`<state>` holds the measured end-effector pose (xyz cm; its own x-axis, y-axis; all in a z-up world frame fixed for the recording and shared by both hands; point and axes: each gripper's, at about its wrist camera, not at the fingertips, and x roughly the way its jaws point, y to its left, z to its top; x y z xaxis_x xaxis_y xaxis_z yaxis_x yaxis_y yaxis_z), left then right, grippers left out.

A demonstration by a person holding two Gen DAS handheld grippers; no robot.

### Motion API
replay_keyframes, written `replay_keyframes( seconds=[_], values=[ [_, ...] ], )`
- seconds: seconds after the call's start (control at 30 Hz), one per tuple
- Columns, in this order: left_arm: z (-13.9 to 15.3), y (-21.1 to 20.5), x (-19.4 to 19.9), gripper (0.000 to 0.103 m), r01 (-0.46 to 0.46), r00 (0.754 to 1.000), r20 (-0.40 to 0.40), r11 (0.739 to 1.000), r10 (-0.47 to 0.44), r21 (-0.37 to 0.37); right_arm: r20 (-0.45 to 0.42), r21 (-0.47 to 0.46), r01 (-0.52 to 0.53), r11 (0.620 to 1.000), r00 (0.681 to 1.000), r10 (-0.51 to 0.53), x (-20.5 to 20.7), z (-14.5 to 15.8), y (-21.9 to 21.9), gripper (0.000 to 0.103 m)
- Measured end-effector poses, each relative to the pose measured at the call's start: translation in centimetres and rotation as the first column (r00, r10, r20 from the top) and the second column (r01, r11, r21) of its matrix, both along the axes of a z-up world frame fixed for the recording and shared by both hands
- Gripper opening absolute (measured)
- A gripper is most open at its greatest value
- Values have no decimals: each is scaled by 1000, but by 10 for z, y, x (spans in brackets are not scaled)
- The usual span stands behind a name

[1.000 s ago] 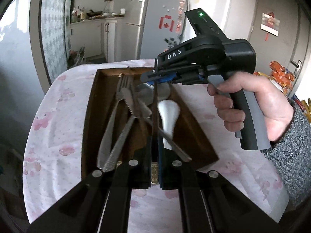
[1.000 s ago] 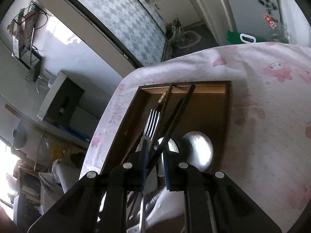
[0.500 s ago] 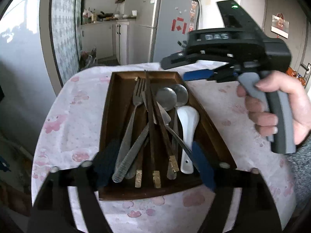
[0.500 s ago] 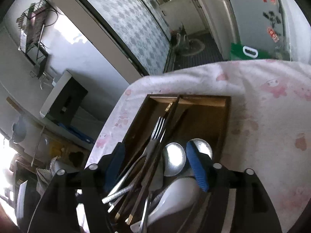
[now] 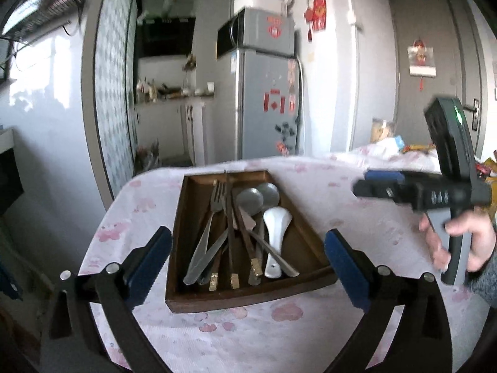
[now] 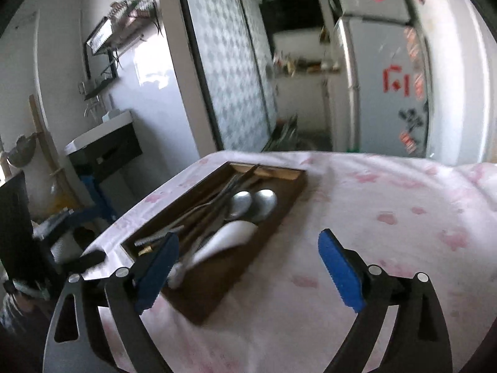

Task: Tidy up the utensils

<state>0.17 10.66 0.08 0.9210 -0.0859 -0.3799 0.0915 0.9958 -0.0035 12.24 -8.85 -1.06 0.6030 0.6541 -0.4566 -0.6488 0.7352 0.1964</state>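
Observation:
A dark wooden tray point(image 5: 248, 298) sits on the table with a fork point(image 5: 217, 192), dark chopsticks point(image 5: 230, 233), two metal spoons point(image 5: 250, 200) and a white ceramic spoon point(image 5: 276, 223) lying lengthwise in it. My left gripper point(image 5: 248, 234) hovers before the tray's near end, its jaws opening wide with nothing gripped. My right gripper point(image 5: 372, 183), held by a hand point(image 5: 459, 236), is off to the tray's right. In the right wrist view the right gripper point(image 6: 248, 237) is also opening, empty, with the tray point(image 6: 223, 289) and white spoon point(image 6: 230, 233) ahead on the left.
The table point(image 5: 341, 205) wears a white cloth with pink prints; its left edge runs close to the tray. Packets point(image 5: 413, 147) lie at the far right. Beyond stand a grey fridge point(image 5: 267, 105) and a doorway; a dark sink cabinet point(image 6: 105, 149) is far left.
Both grippers were shut on chopsticks over the tray; they have opened wide and drawn back. The chopsticks now lie in the tray, and the right gripper has swung away to the right.

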Motion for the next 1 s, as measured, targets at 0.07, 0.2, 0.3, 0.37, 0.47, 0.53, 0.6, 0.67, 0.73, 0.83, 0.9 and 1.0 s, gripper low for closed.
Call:
replay_keyframes(
  seconds=[0.07, 0.2, 0.3, 0.37, 0.47, 0.53, 0.6, 0.67, 0.73, 0.83, 0.9, 1.0],
  values=[
    [0, -4, -11, 100, -13, 998, 55, 1000, 13, 12, 36, -8, 1, 1000, 999, -1, -11, -3, -9, 93],
    [7, -5, -26, 100, -4, 992, 123, 1000, 3, 6, 155, 3, 34, 999, 987, -34, -38, -6, -24, 98],
    [5, -8, -21, 100, -40, 995, 92, 999, 38, 20, 229, 50, 67, 996, 970, -77, -51, -4, -38, 100],
    [5, -8, -21, 100, -42, 995, 91, 999, 40, 15, 235, 40, 100, 994, 966, -106, -48, -5, -39, 100],
    [4, -8, -22, 100, -22, 996, 91, 1000, 21, 13, 224, 6, 113, 994, 968, -112, -45, -7, -33, 100],
    [4, -8, -23, 100, -28, 996, 91, 1000, 26, 12, 250, -17, 123, 992, 961, -115, -49, -7, -30, 100],
    [3, -8, -24, 100, -38, 995, 91, 999, 37, 12, 283, -24, 119, 993, 953, -107, -56, -6, -28, 100],
    [2, -10, -26, 100, -44, 995, 92, 999, 43, 11, 274, -19, 123, 992, 955, -113, -54, -7, -30, 100],
    [1, -9, -26, 100, -47, 995, 92, 999, 45, 10, 281, -20, 124, 992, 953, -113, -64, -6, -28, 100],
    [1, -10, -28, 100, -48, 995, 93, 999, 47, 9, 278, -19, 123, 992, 954, -113, -65, -5, -28, 100],
    [1, -10, -29, 100, -46, 995, 93, 999, 45, 8, 279, -20, 123, 992, 954, -113, -63, -5, -29, 100],
    [0, -10, -29, 100, -46, 995, 93, 999, 45, 8, 278, -20, 123, 992, 954, -113, -63, -5, -28, 100]
  ],
)
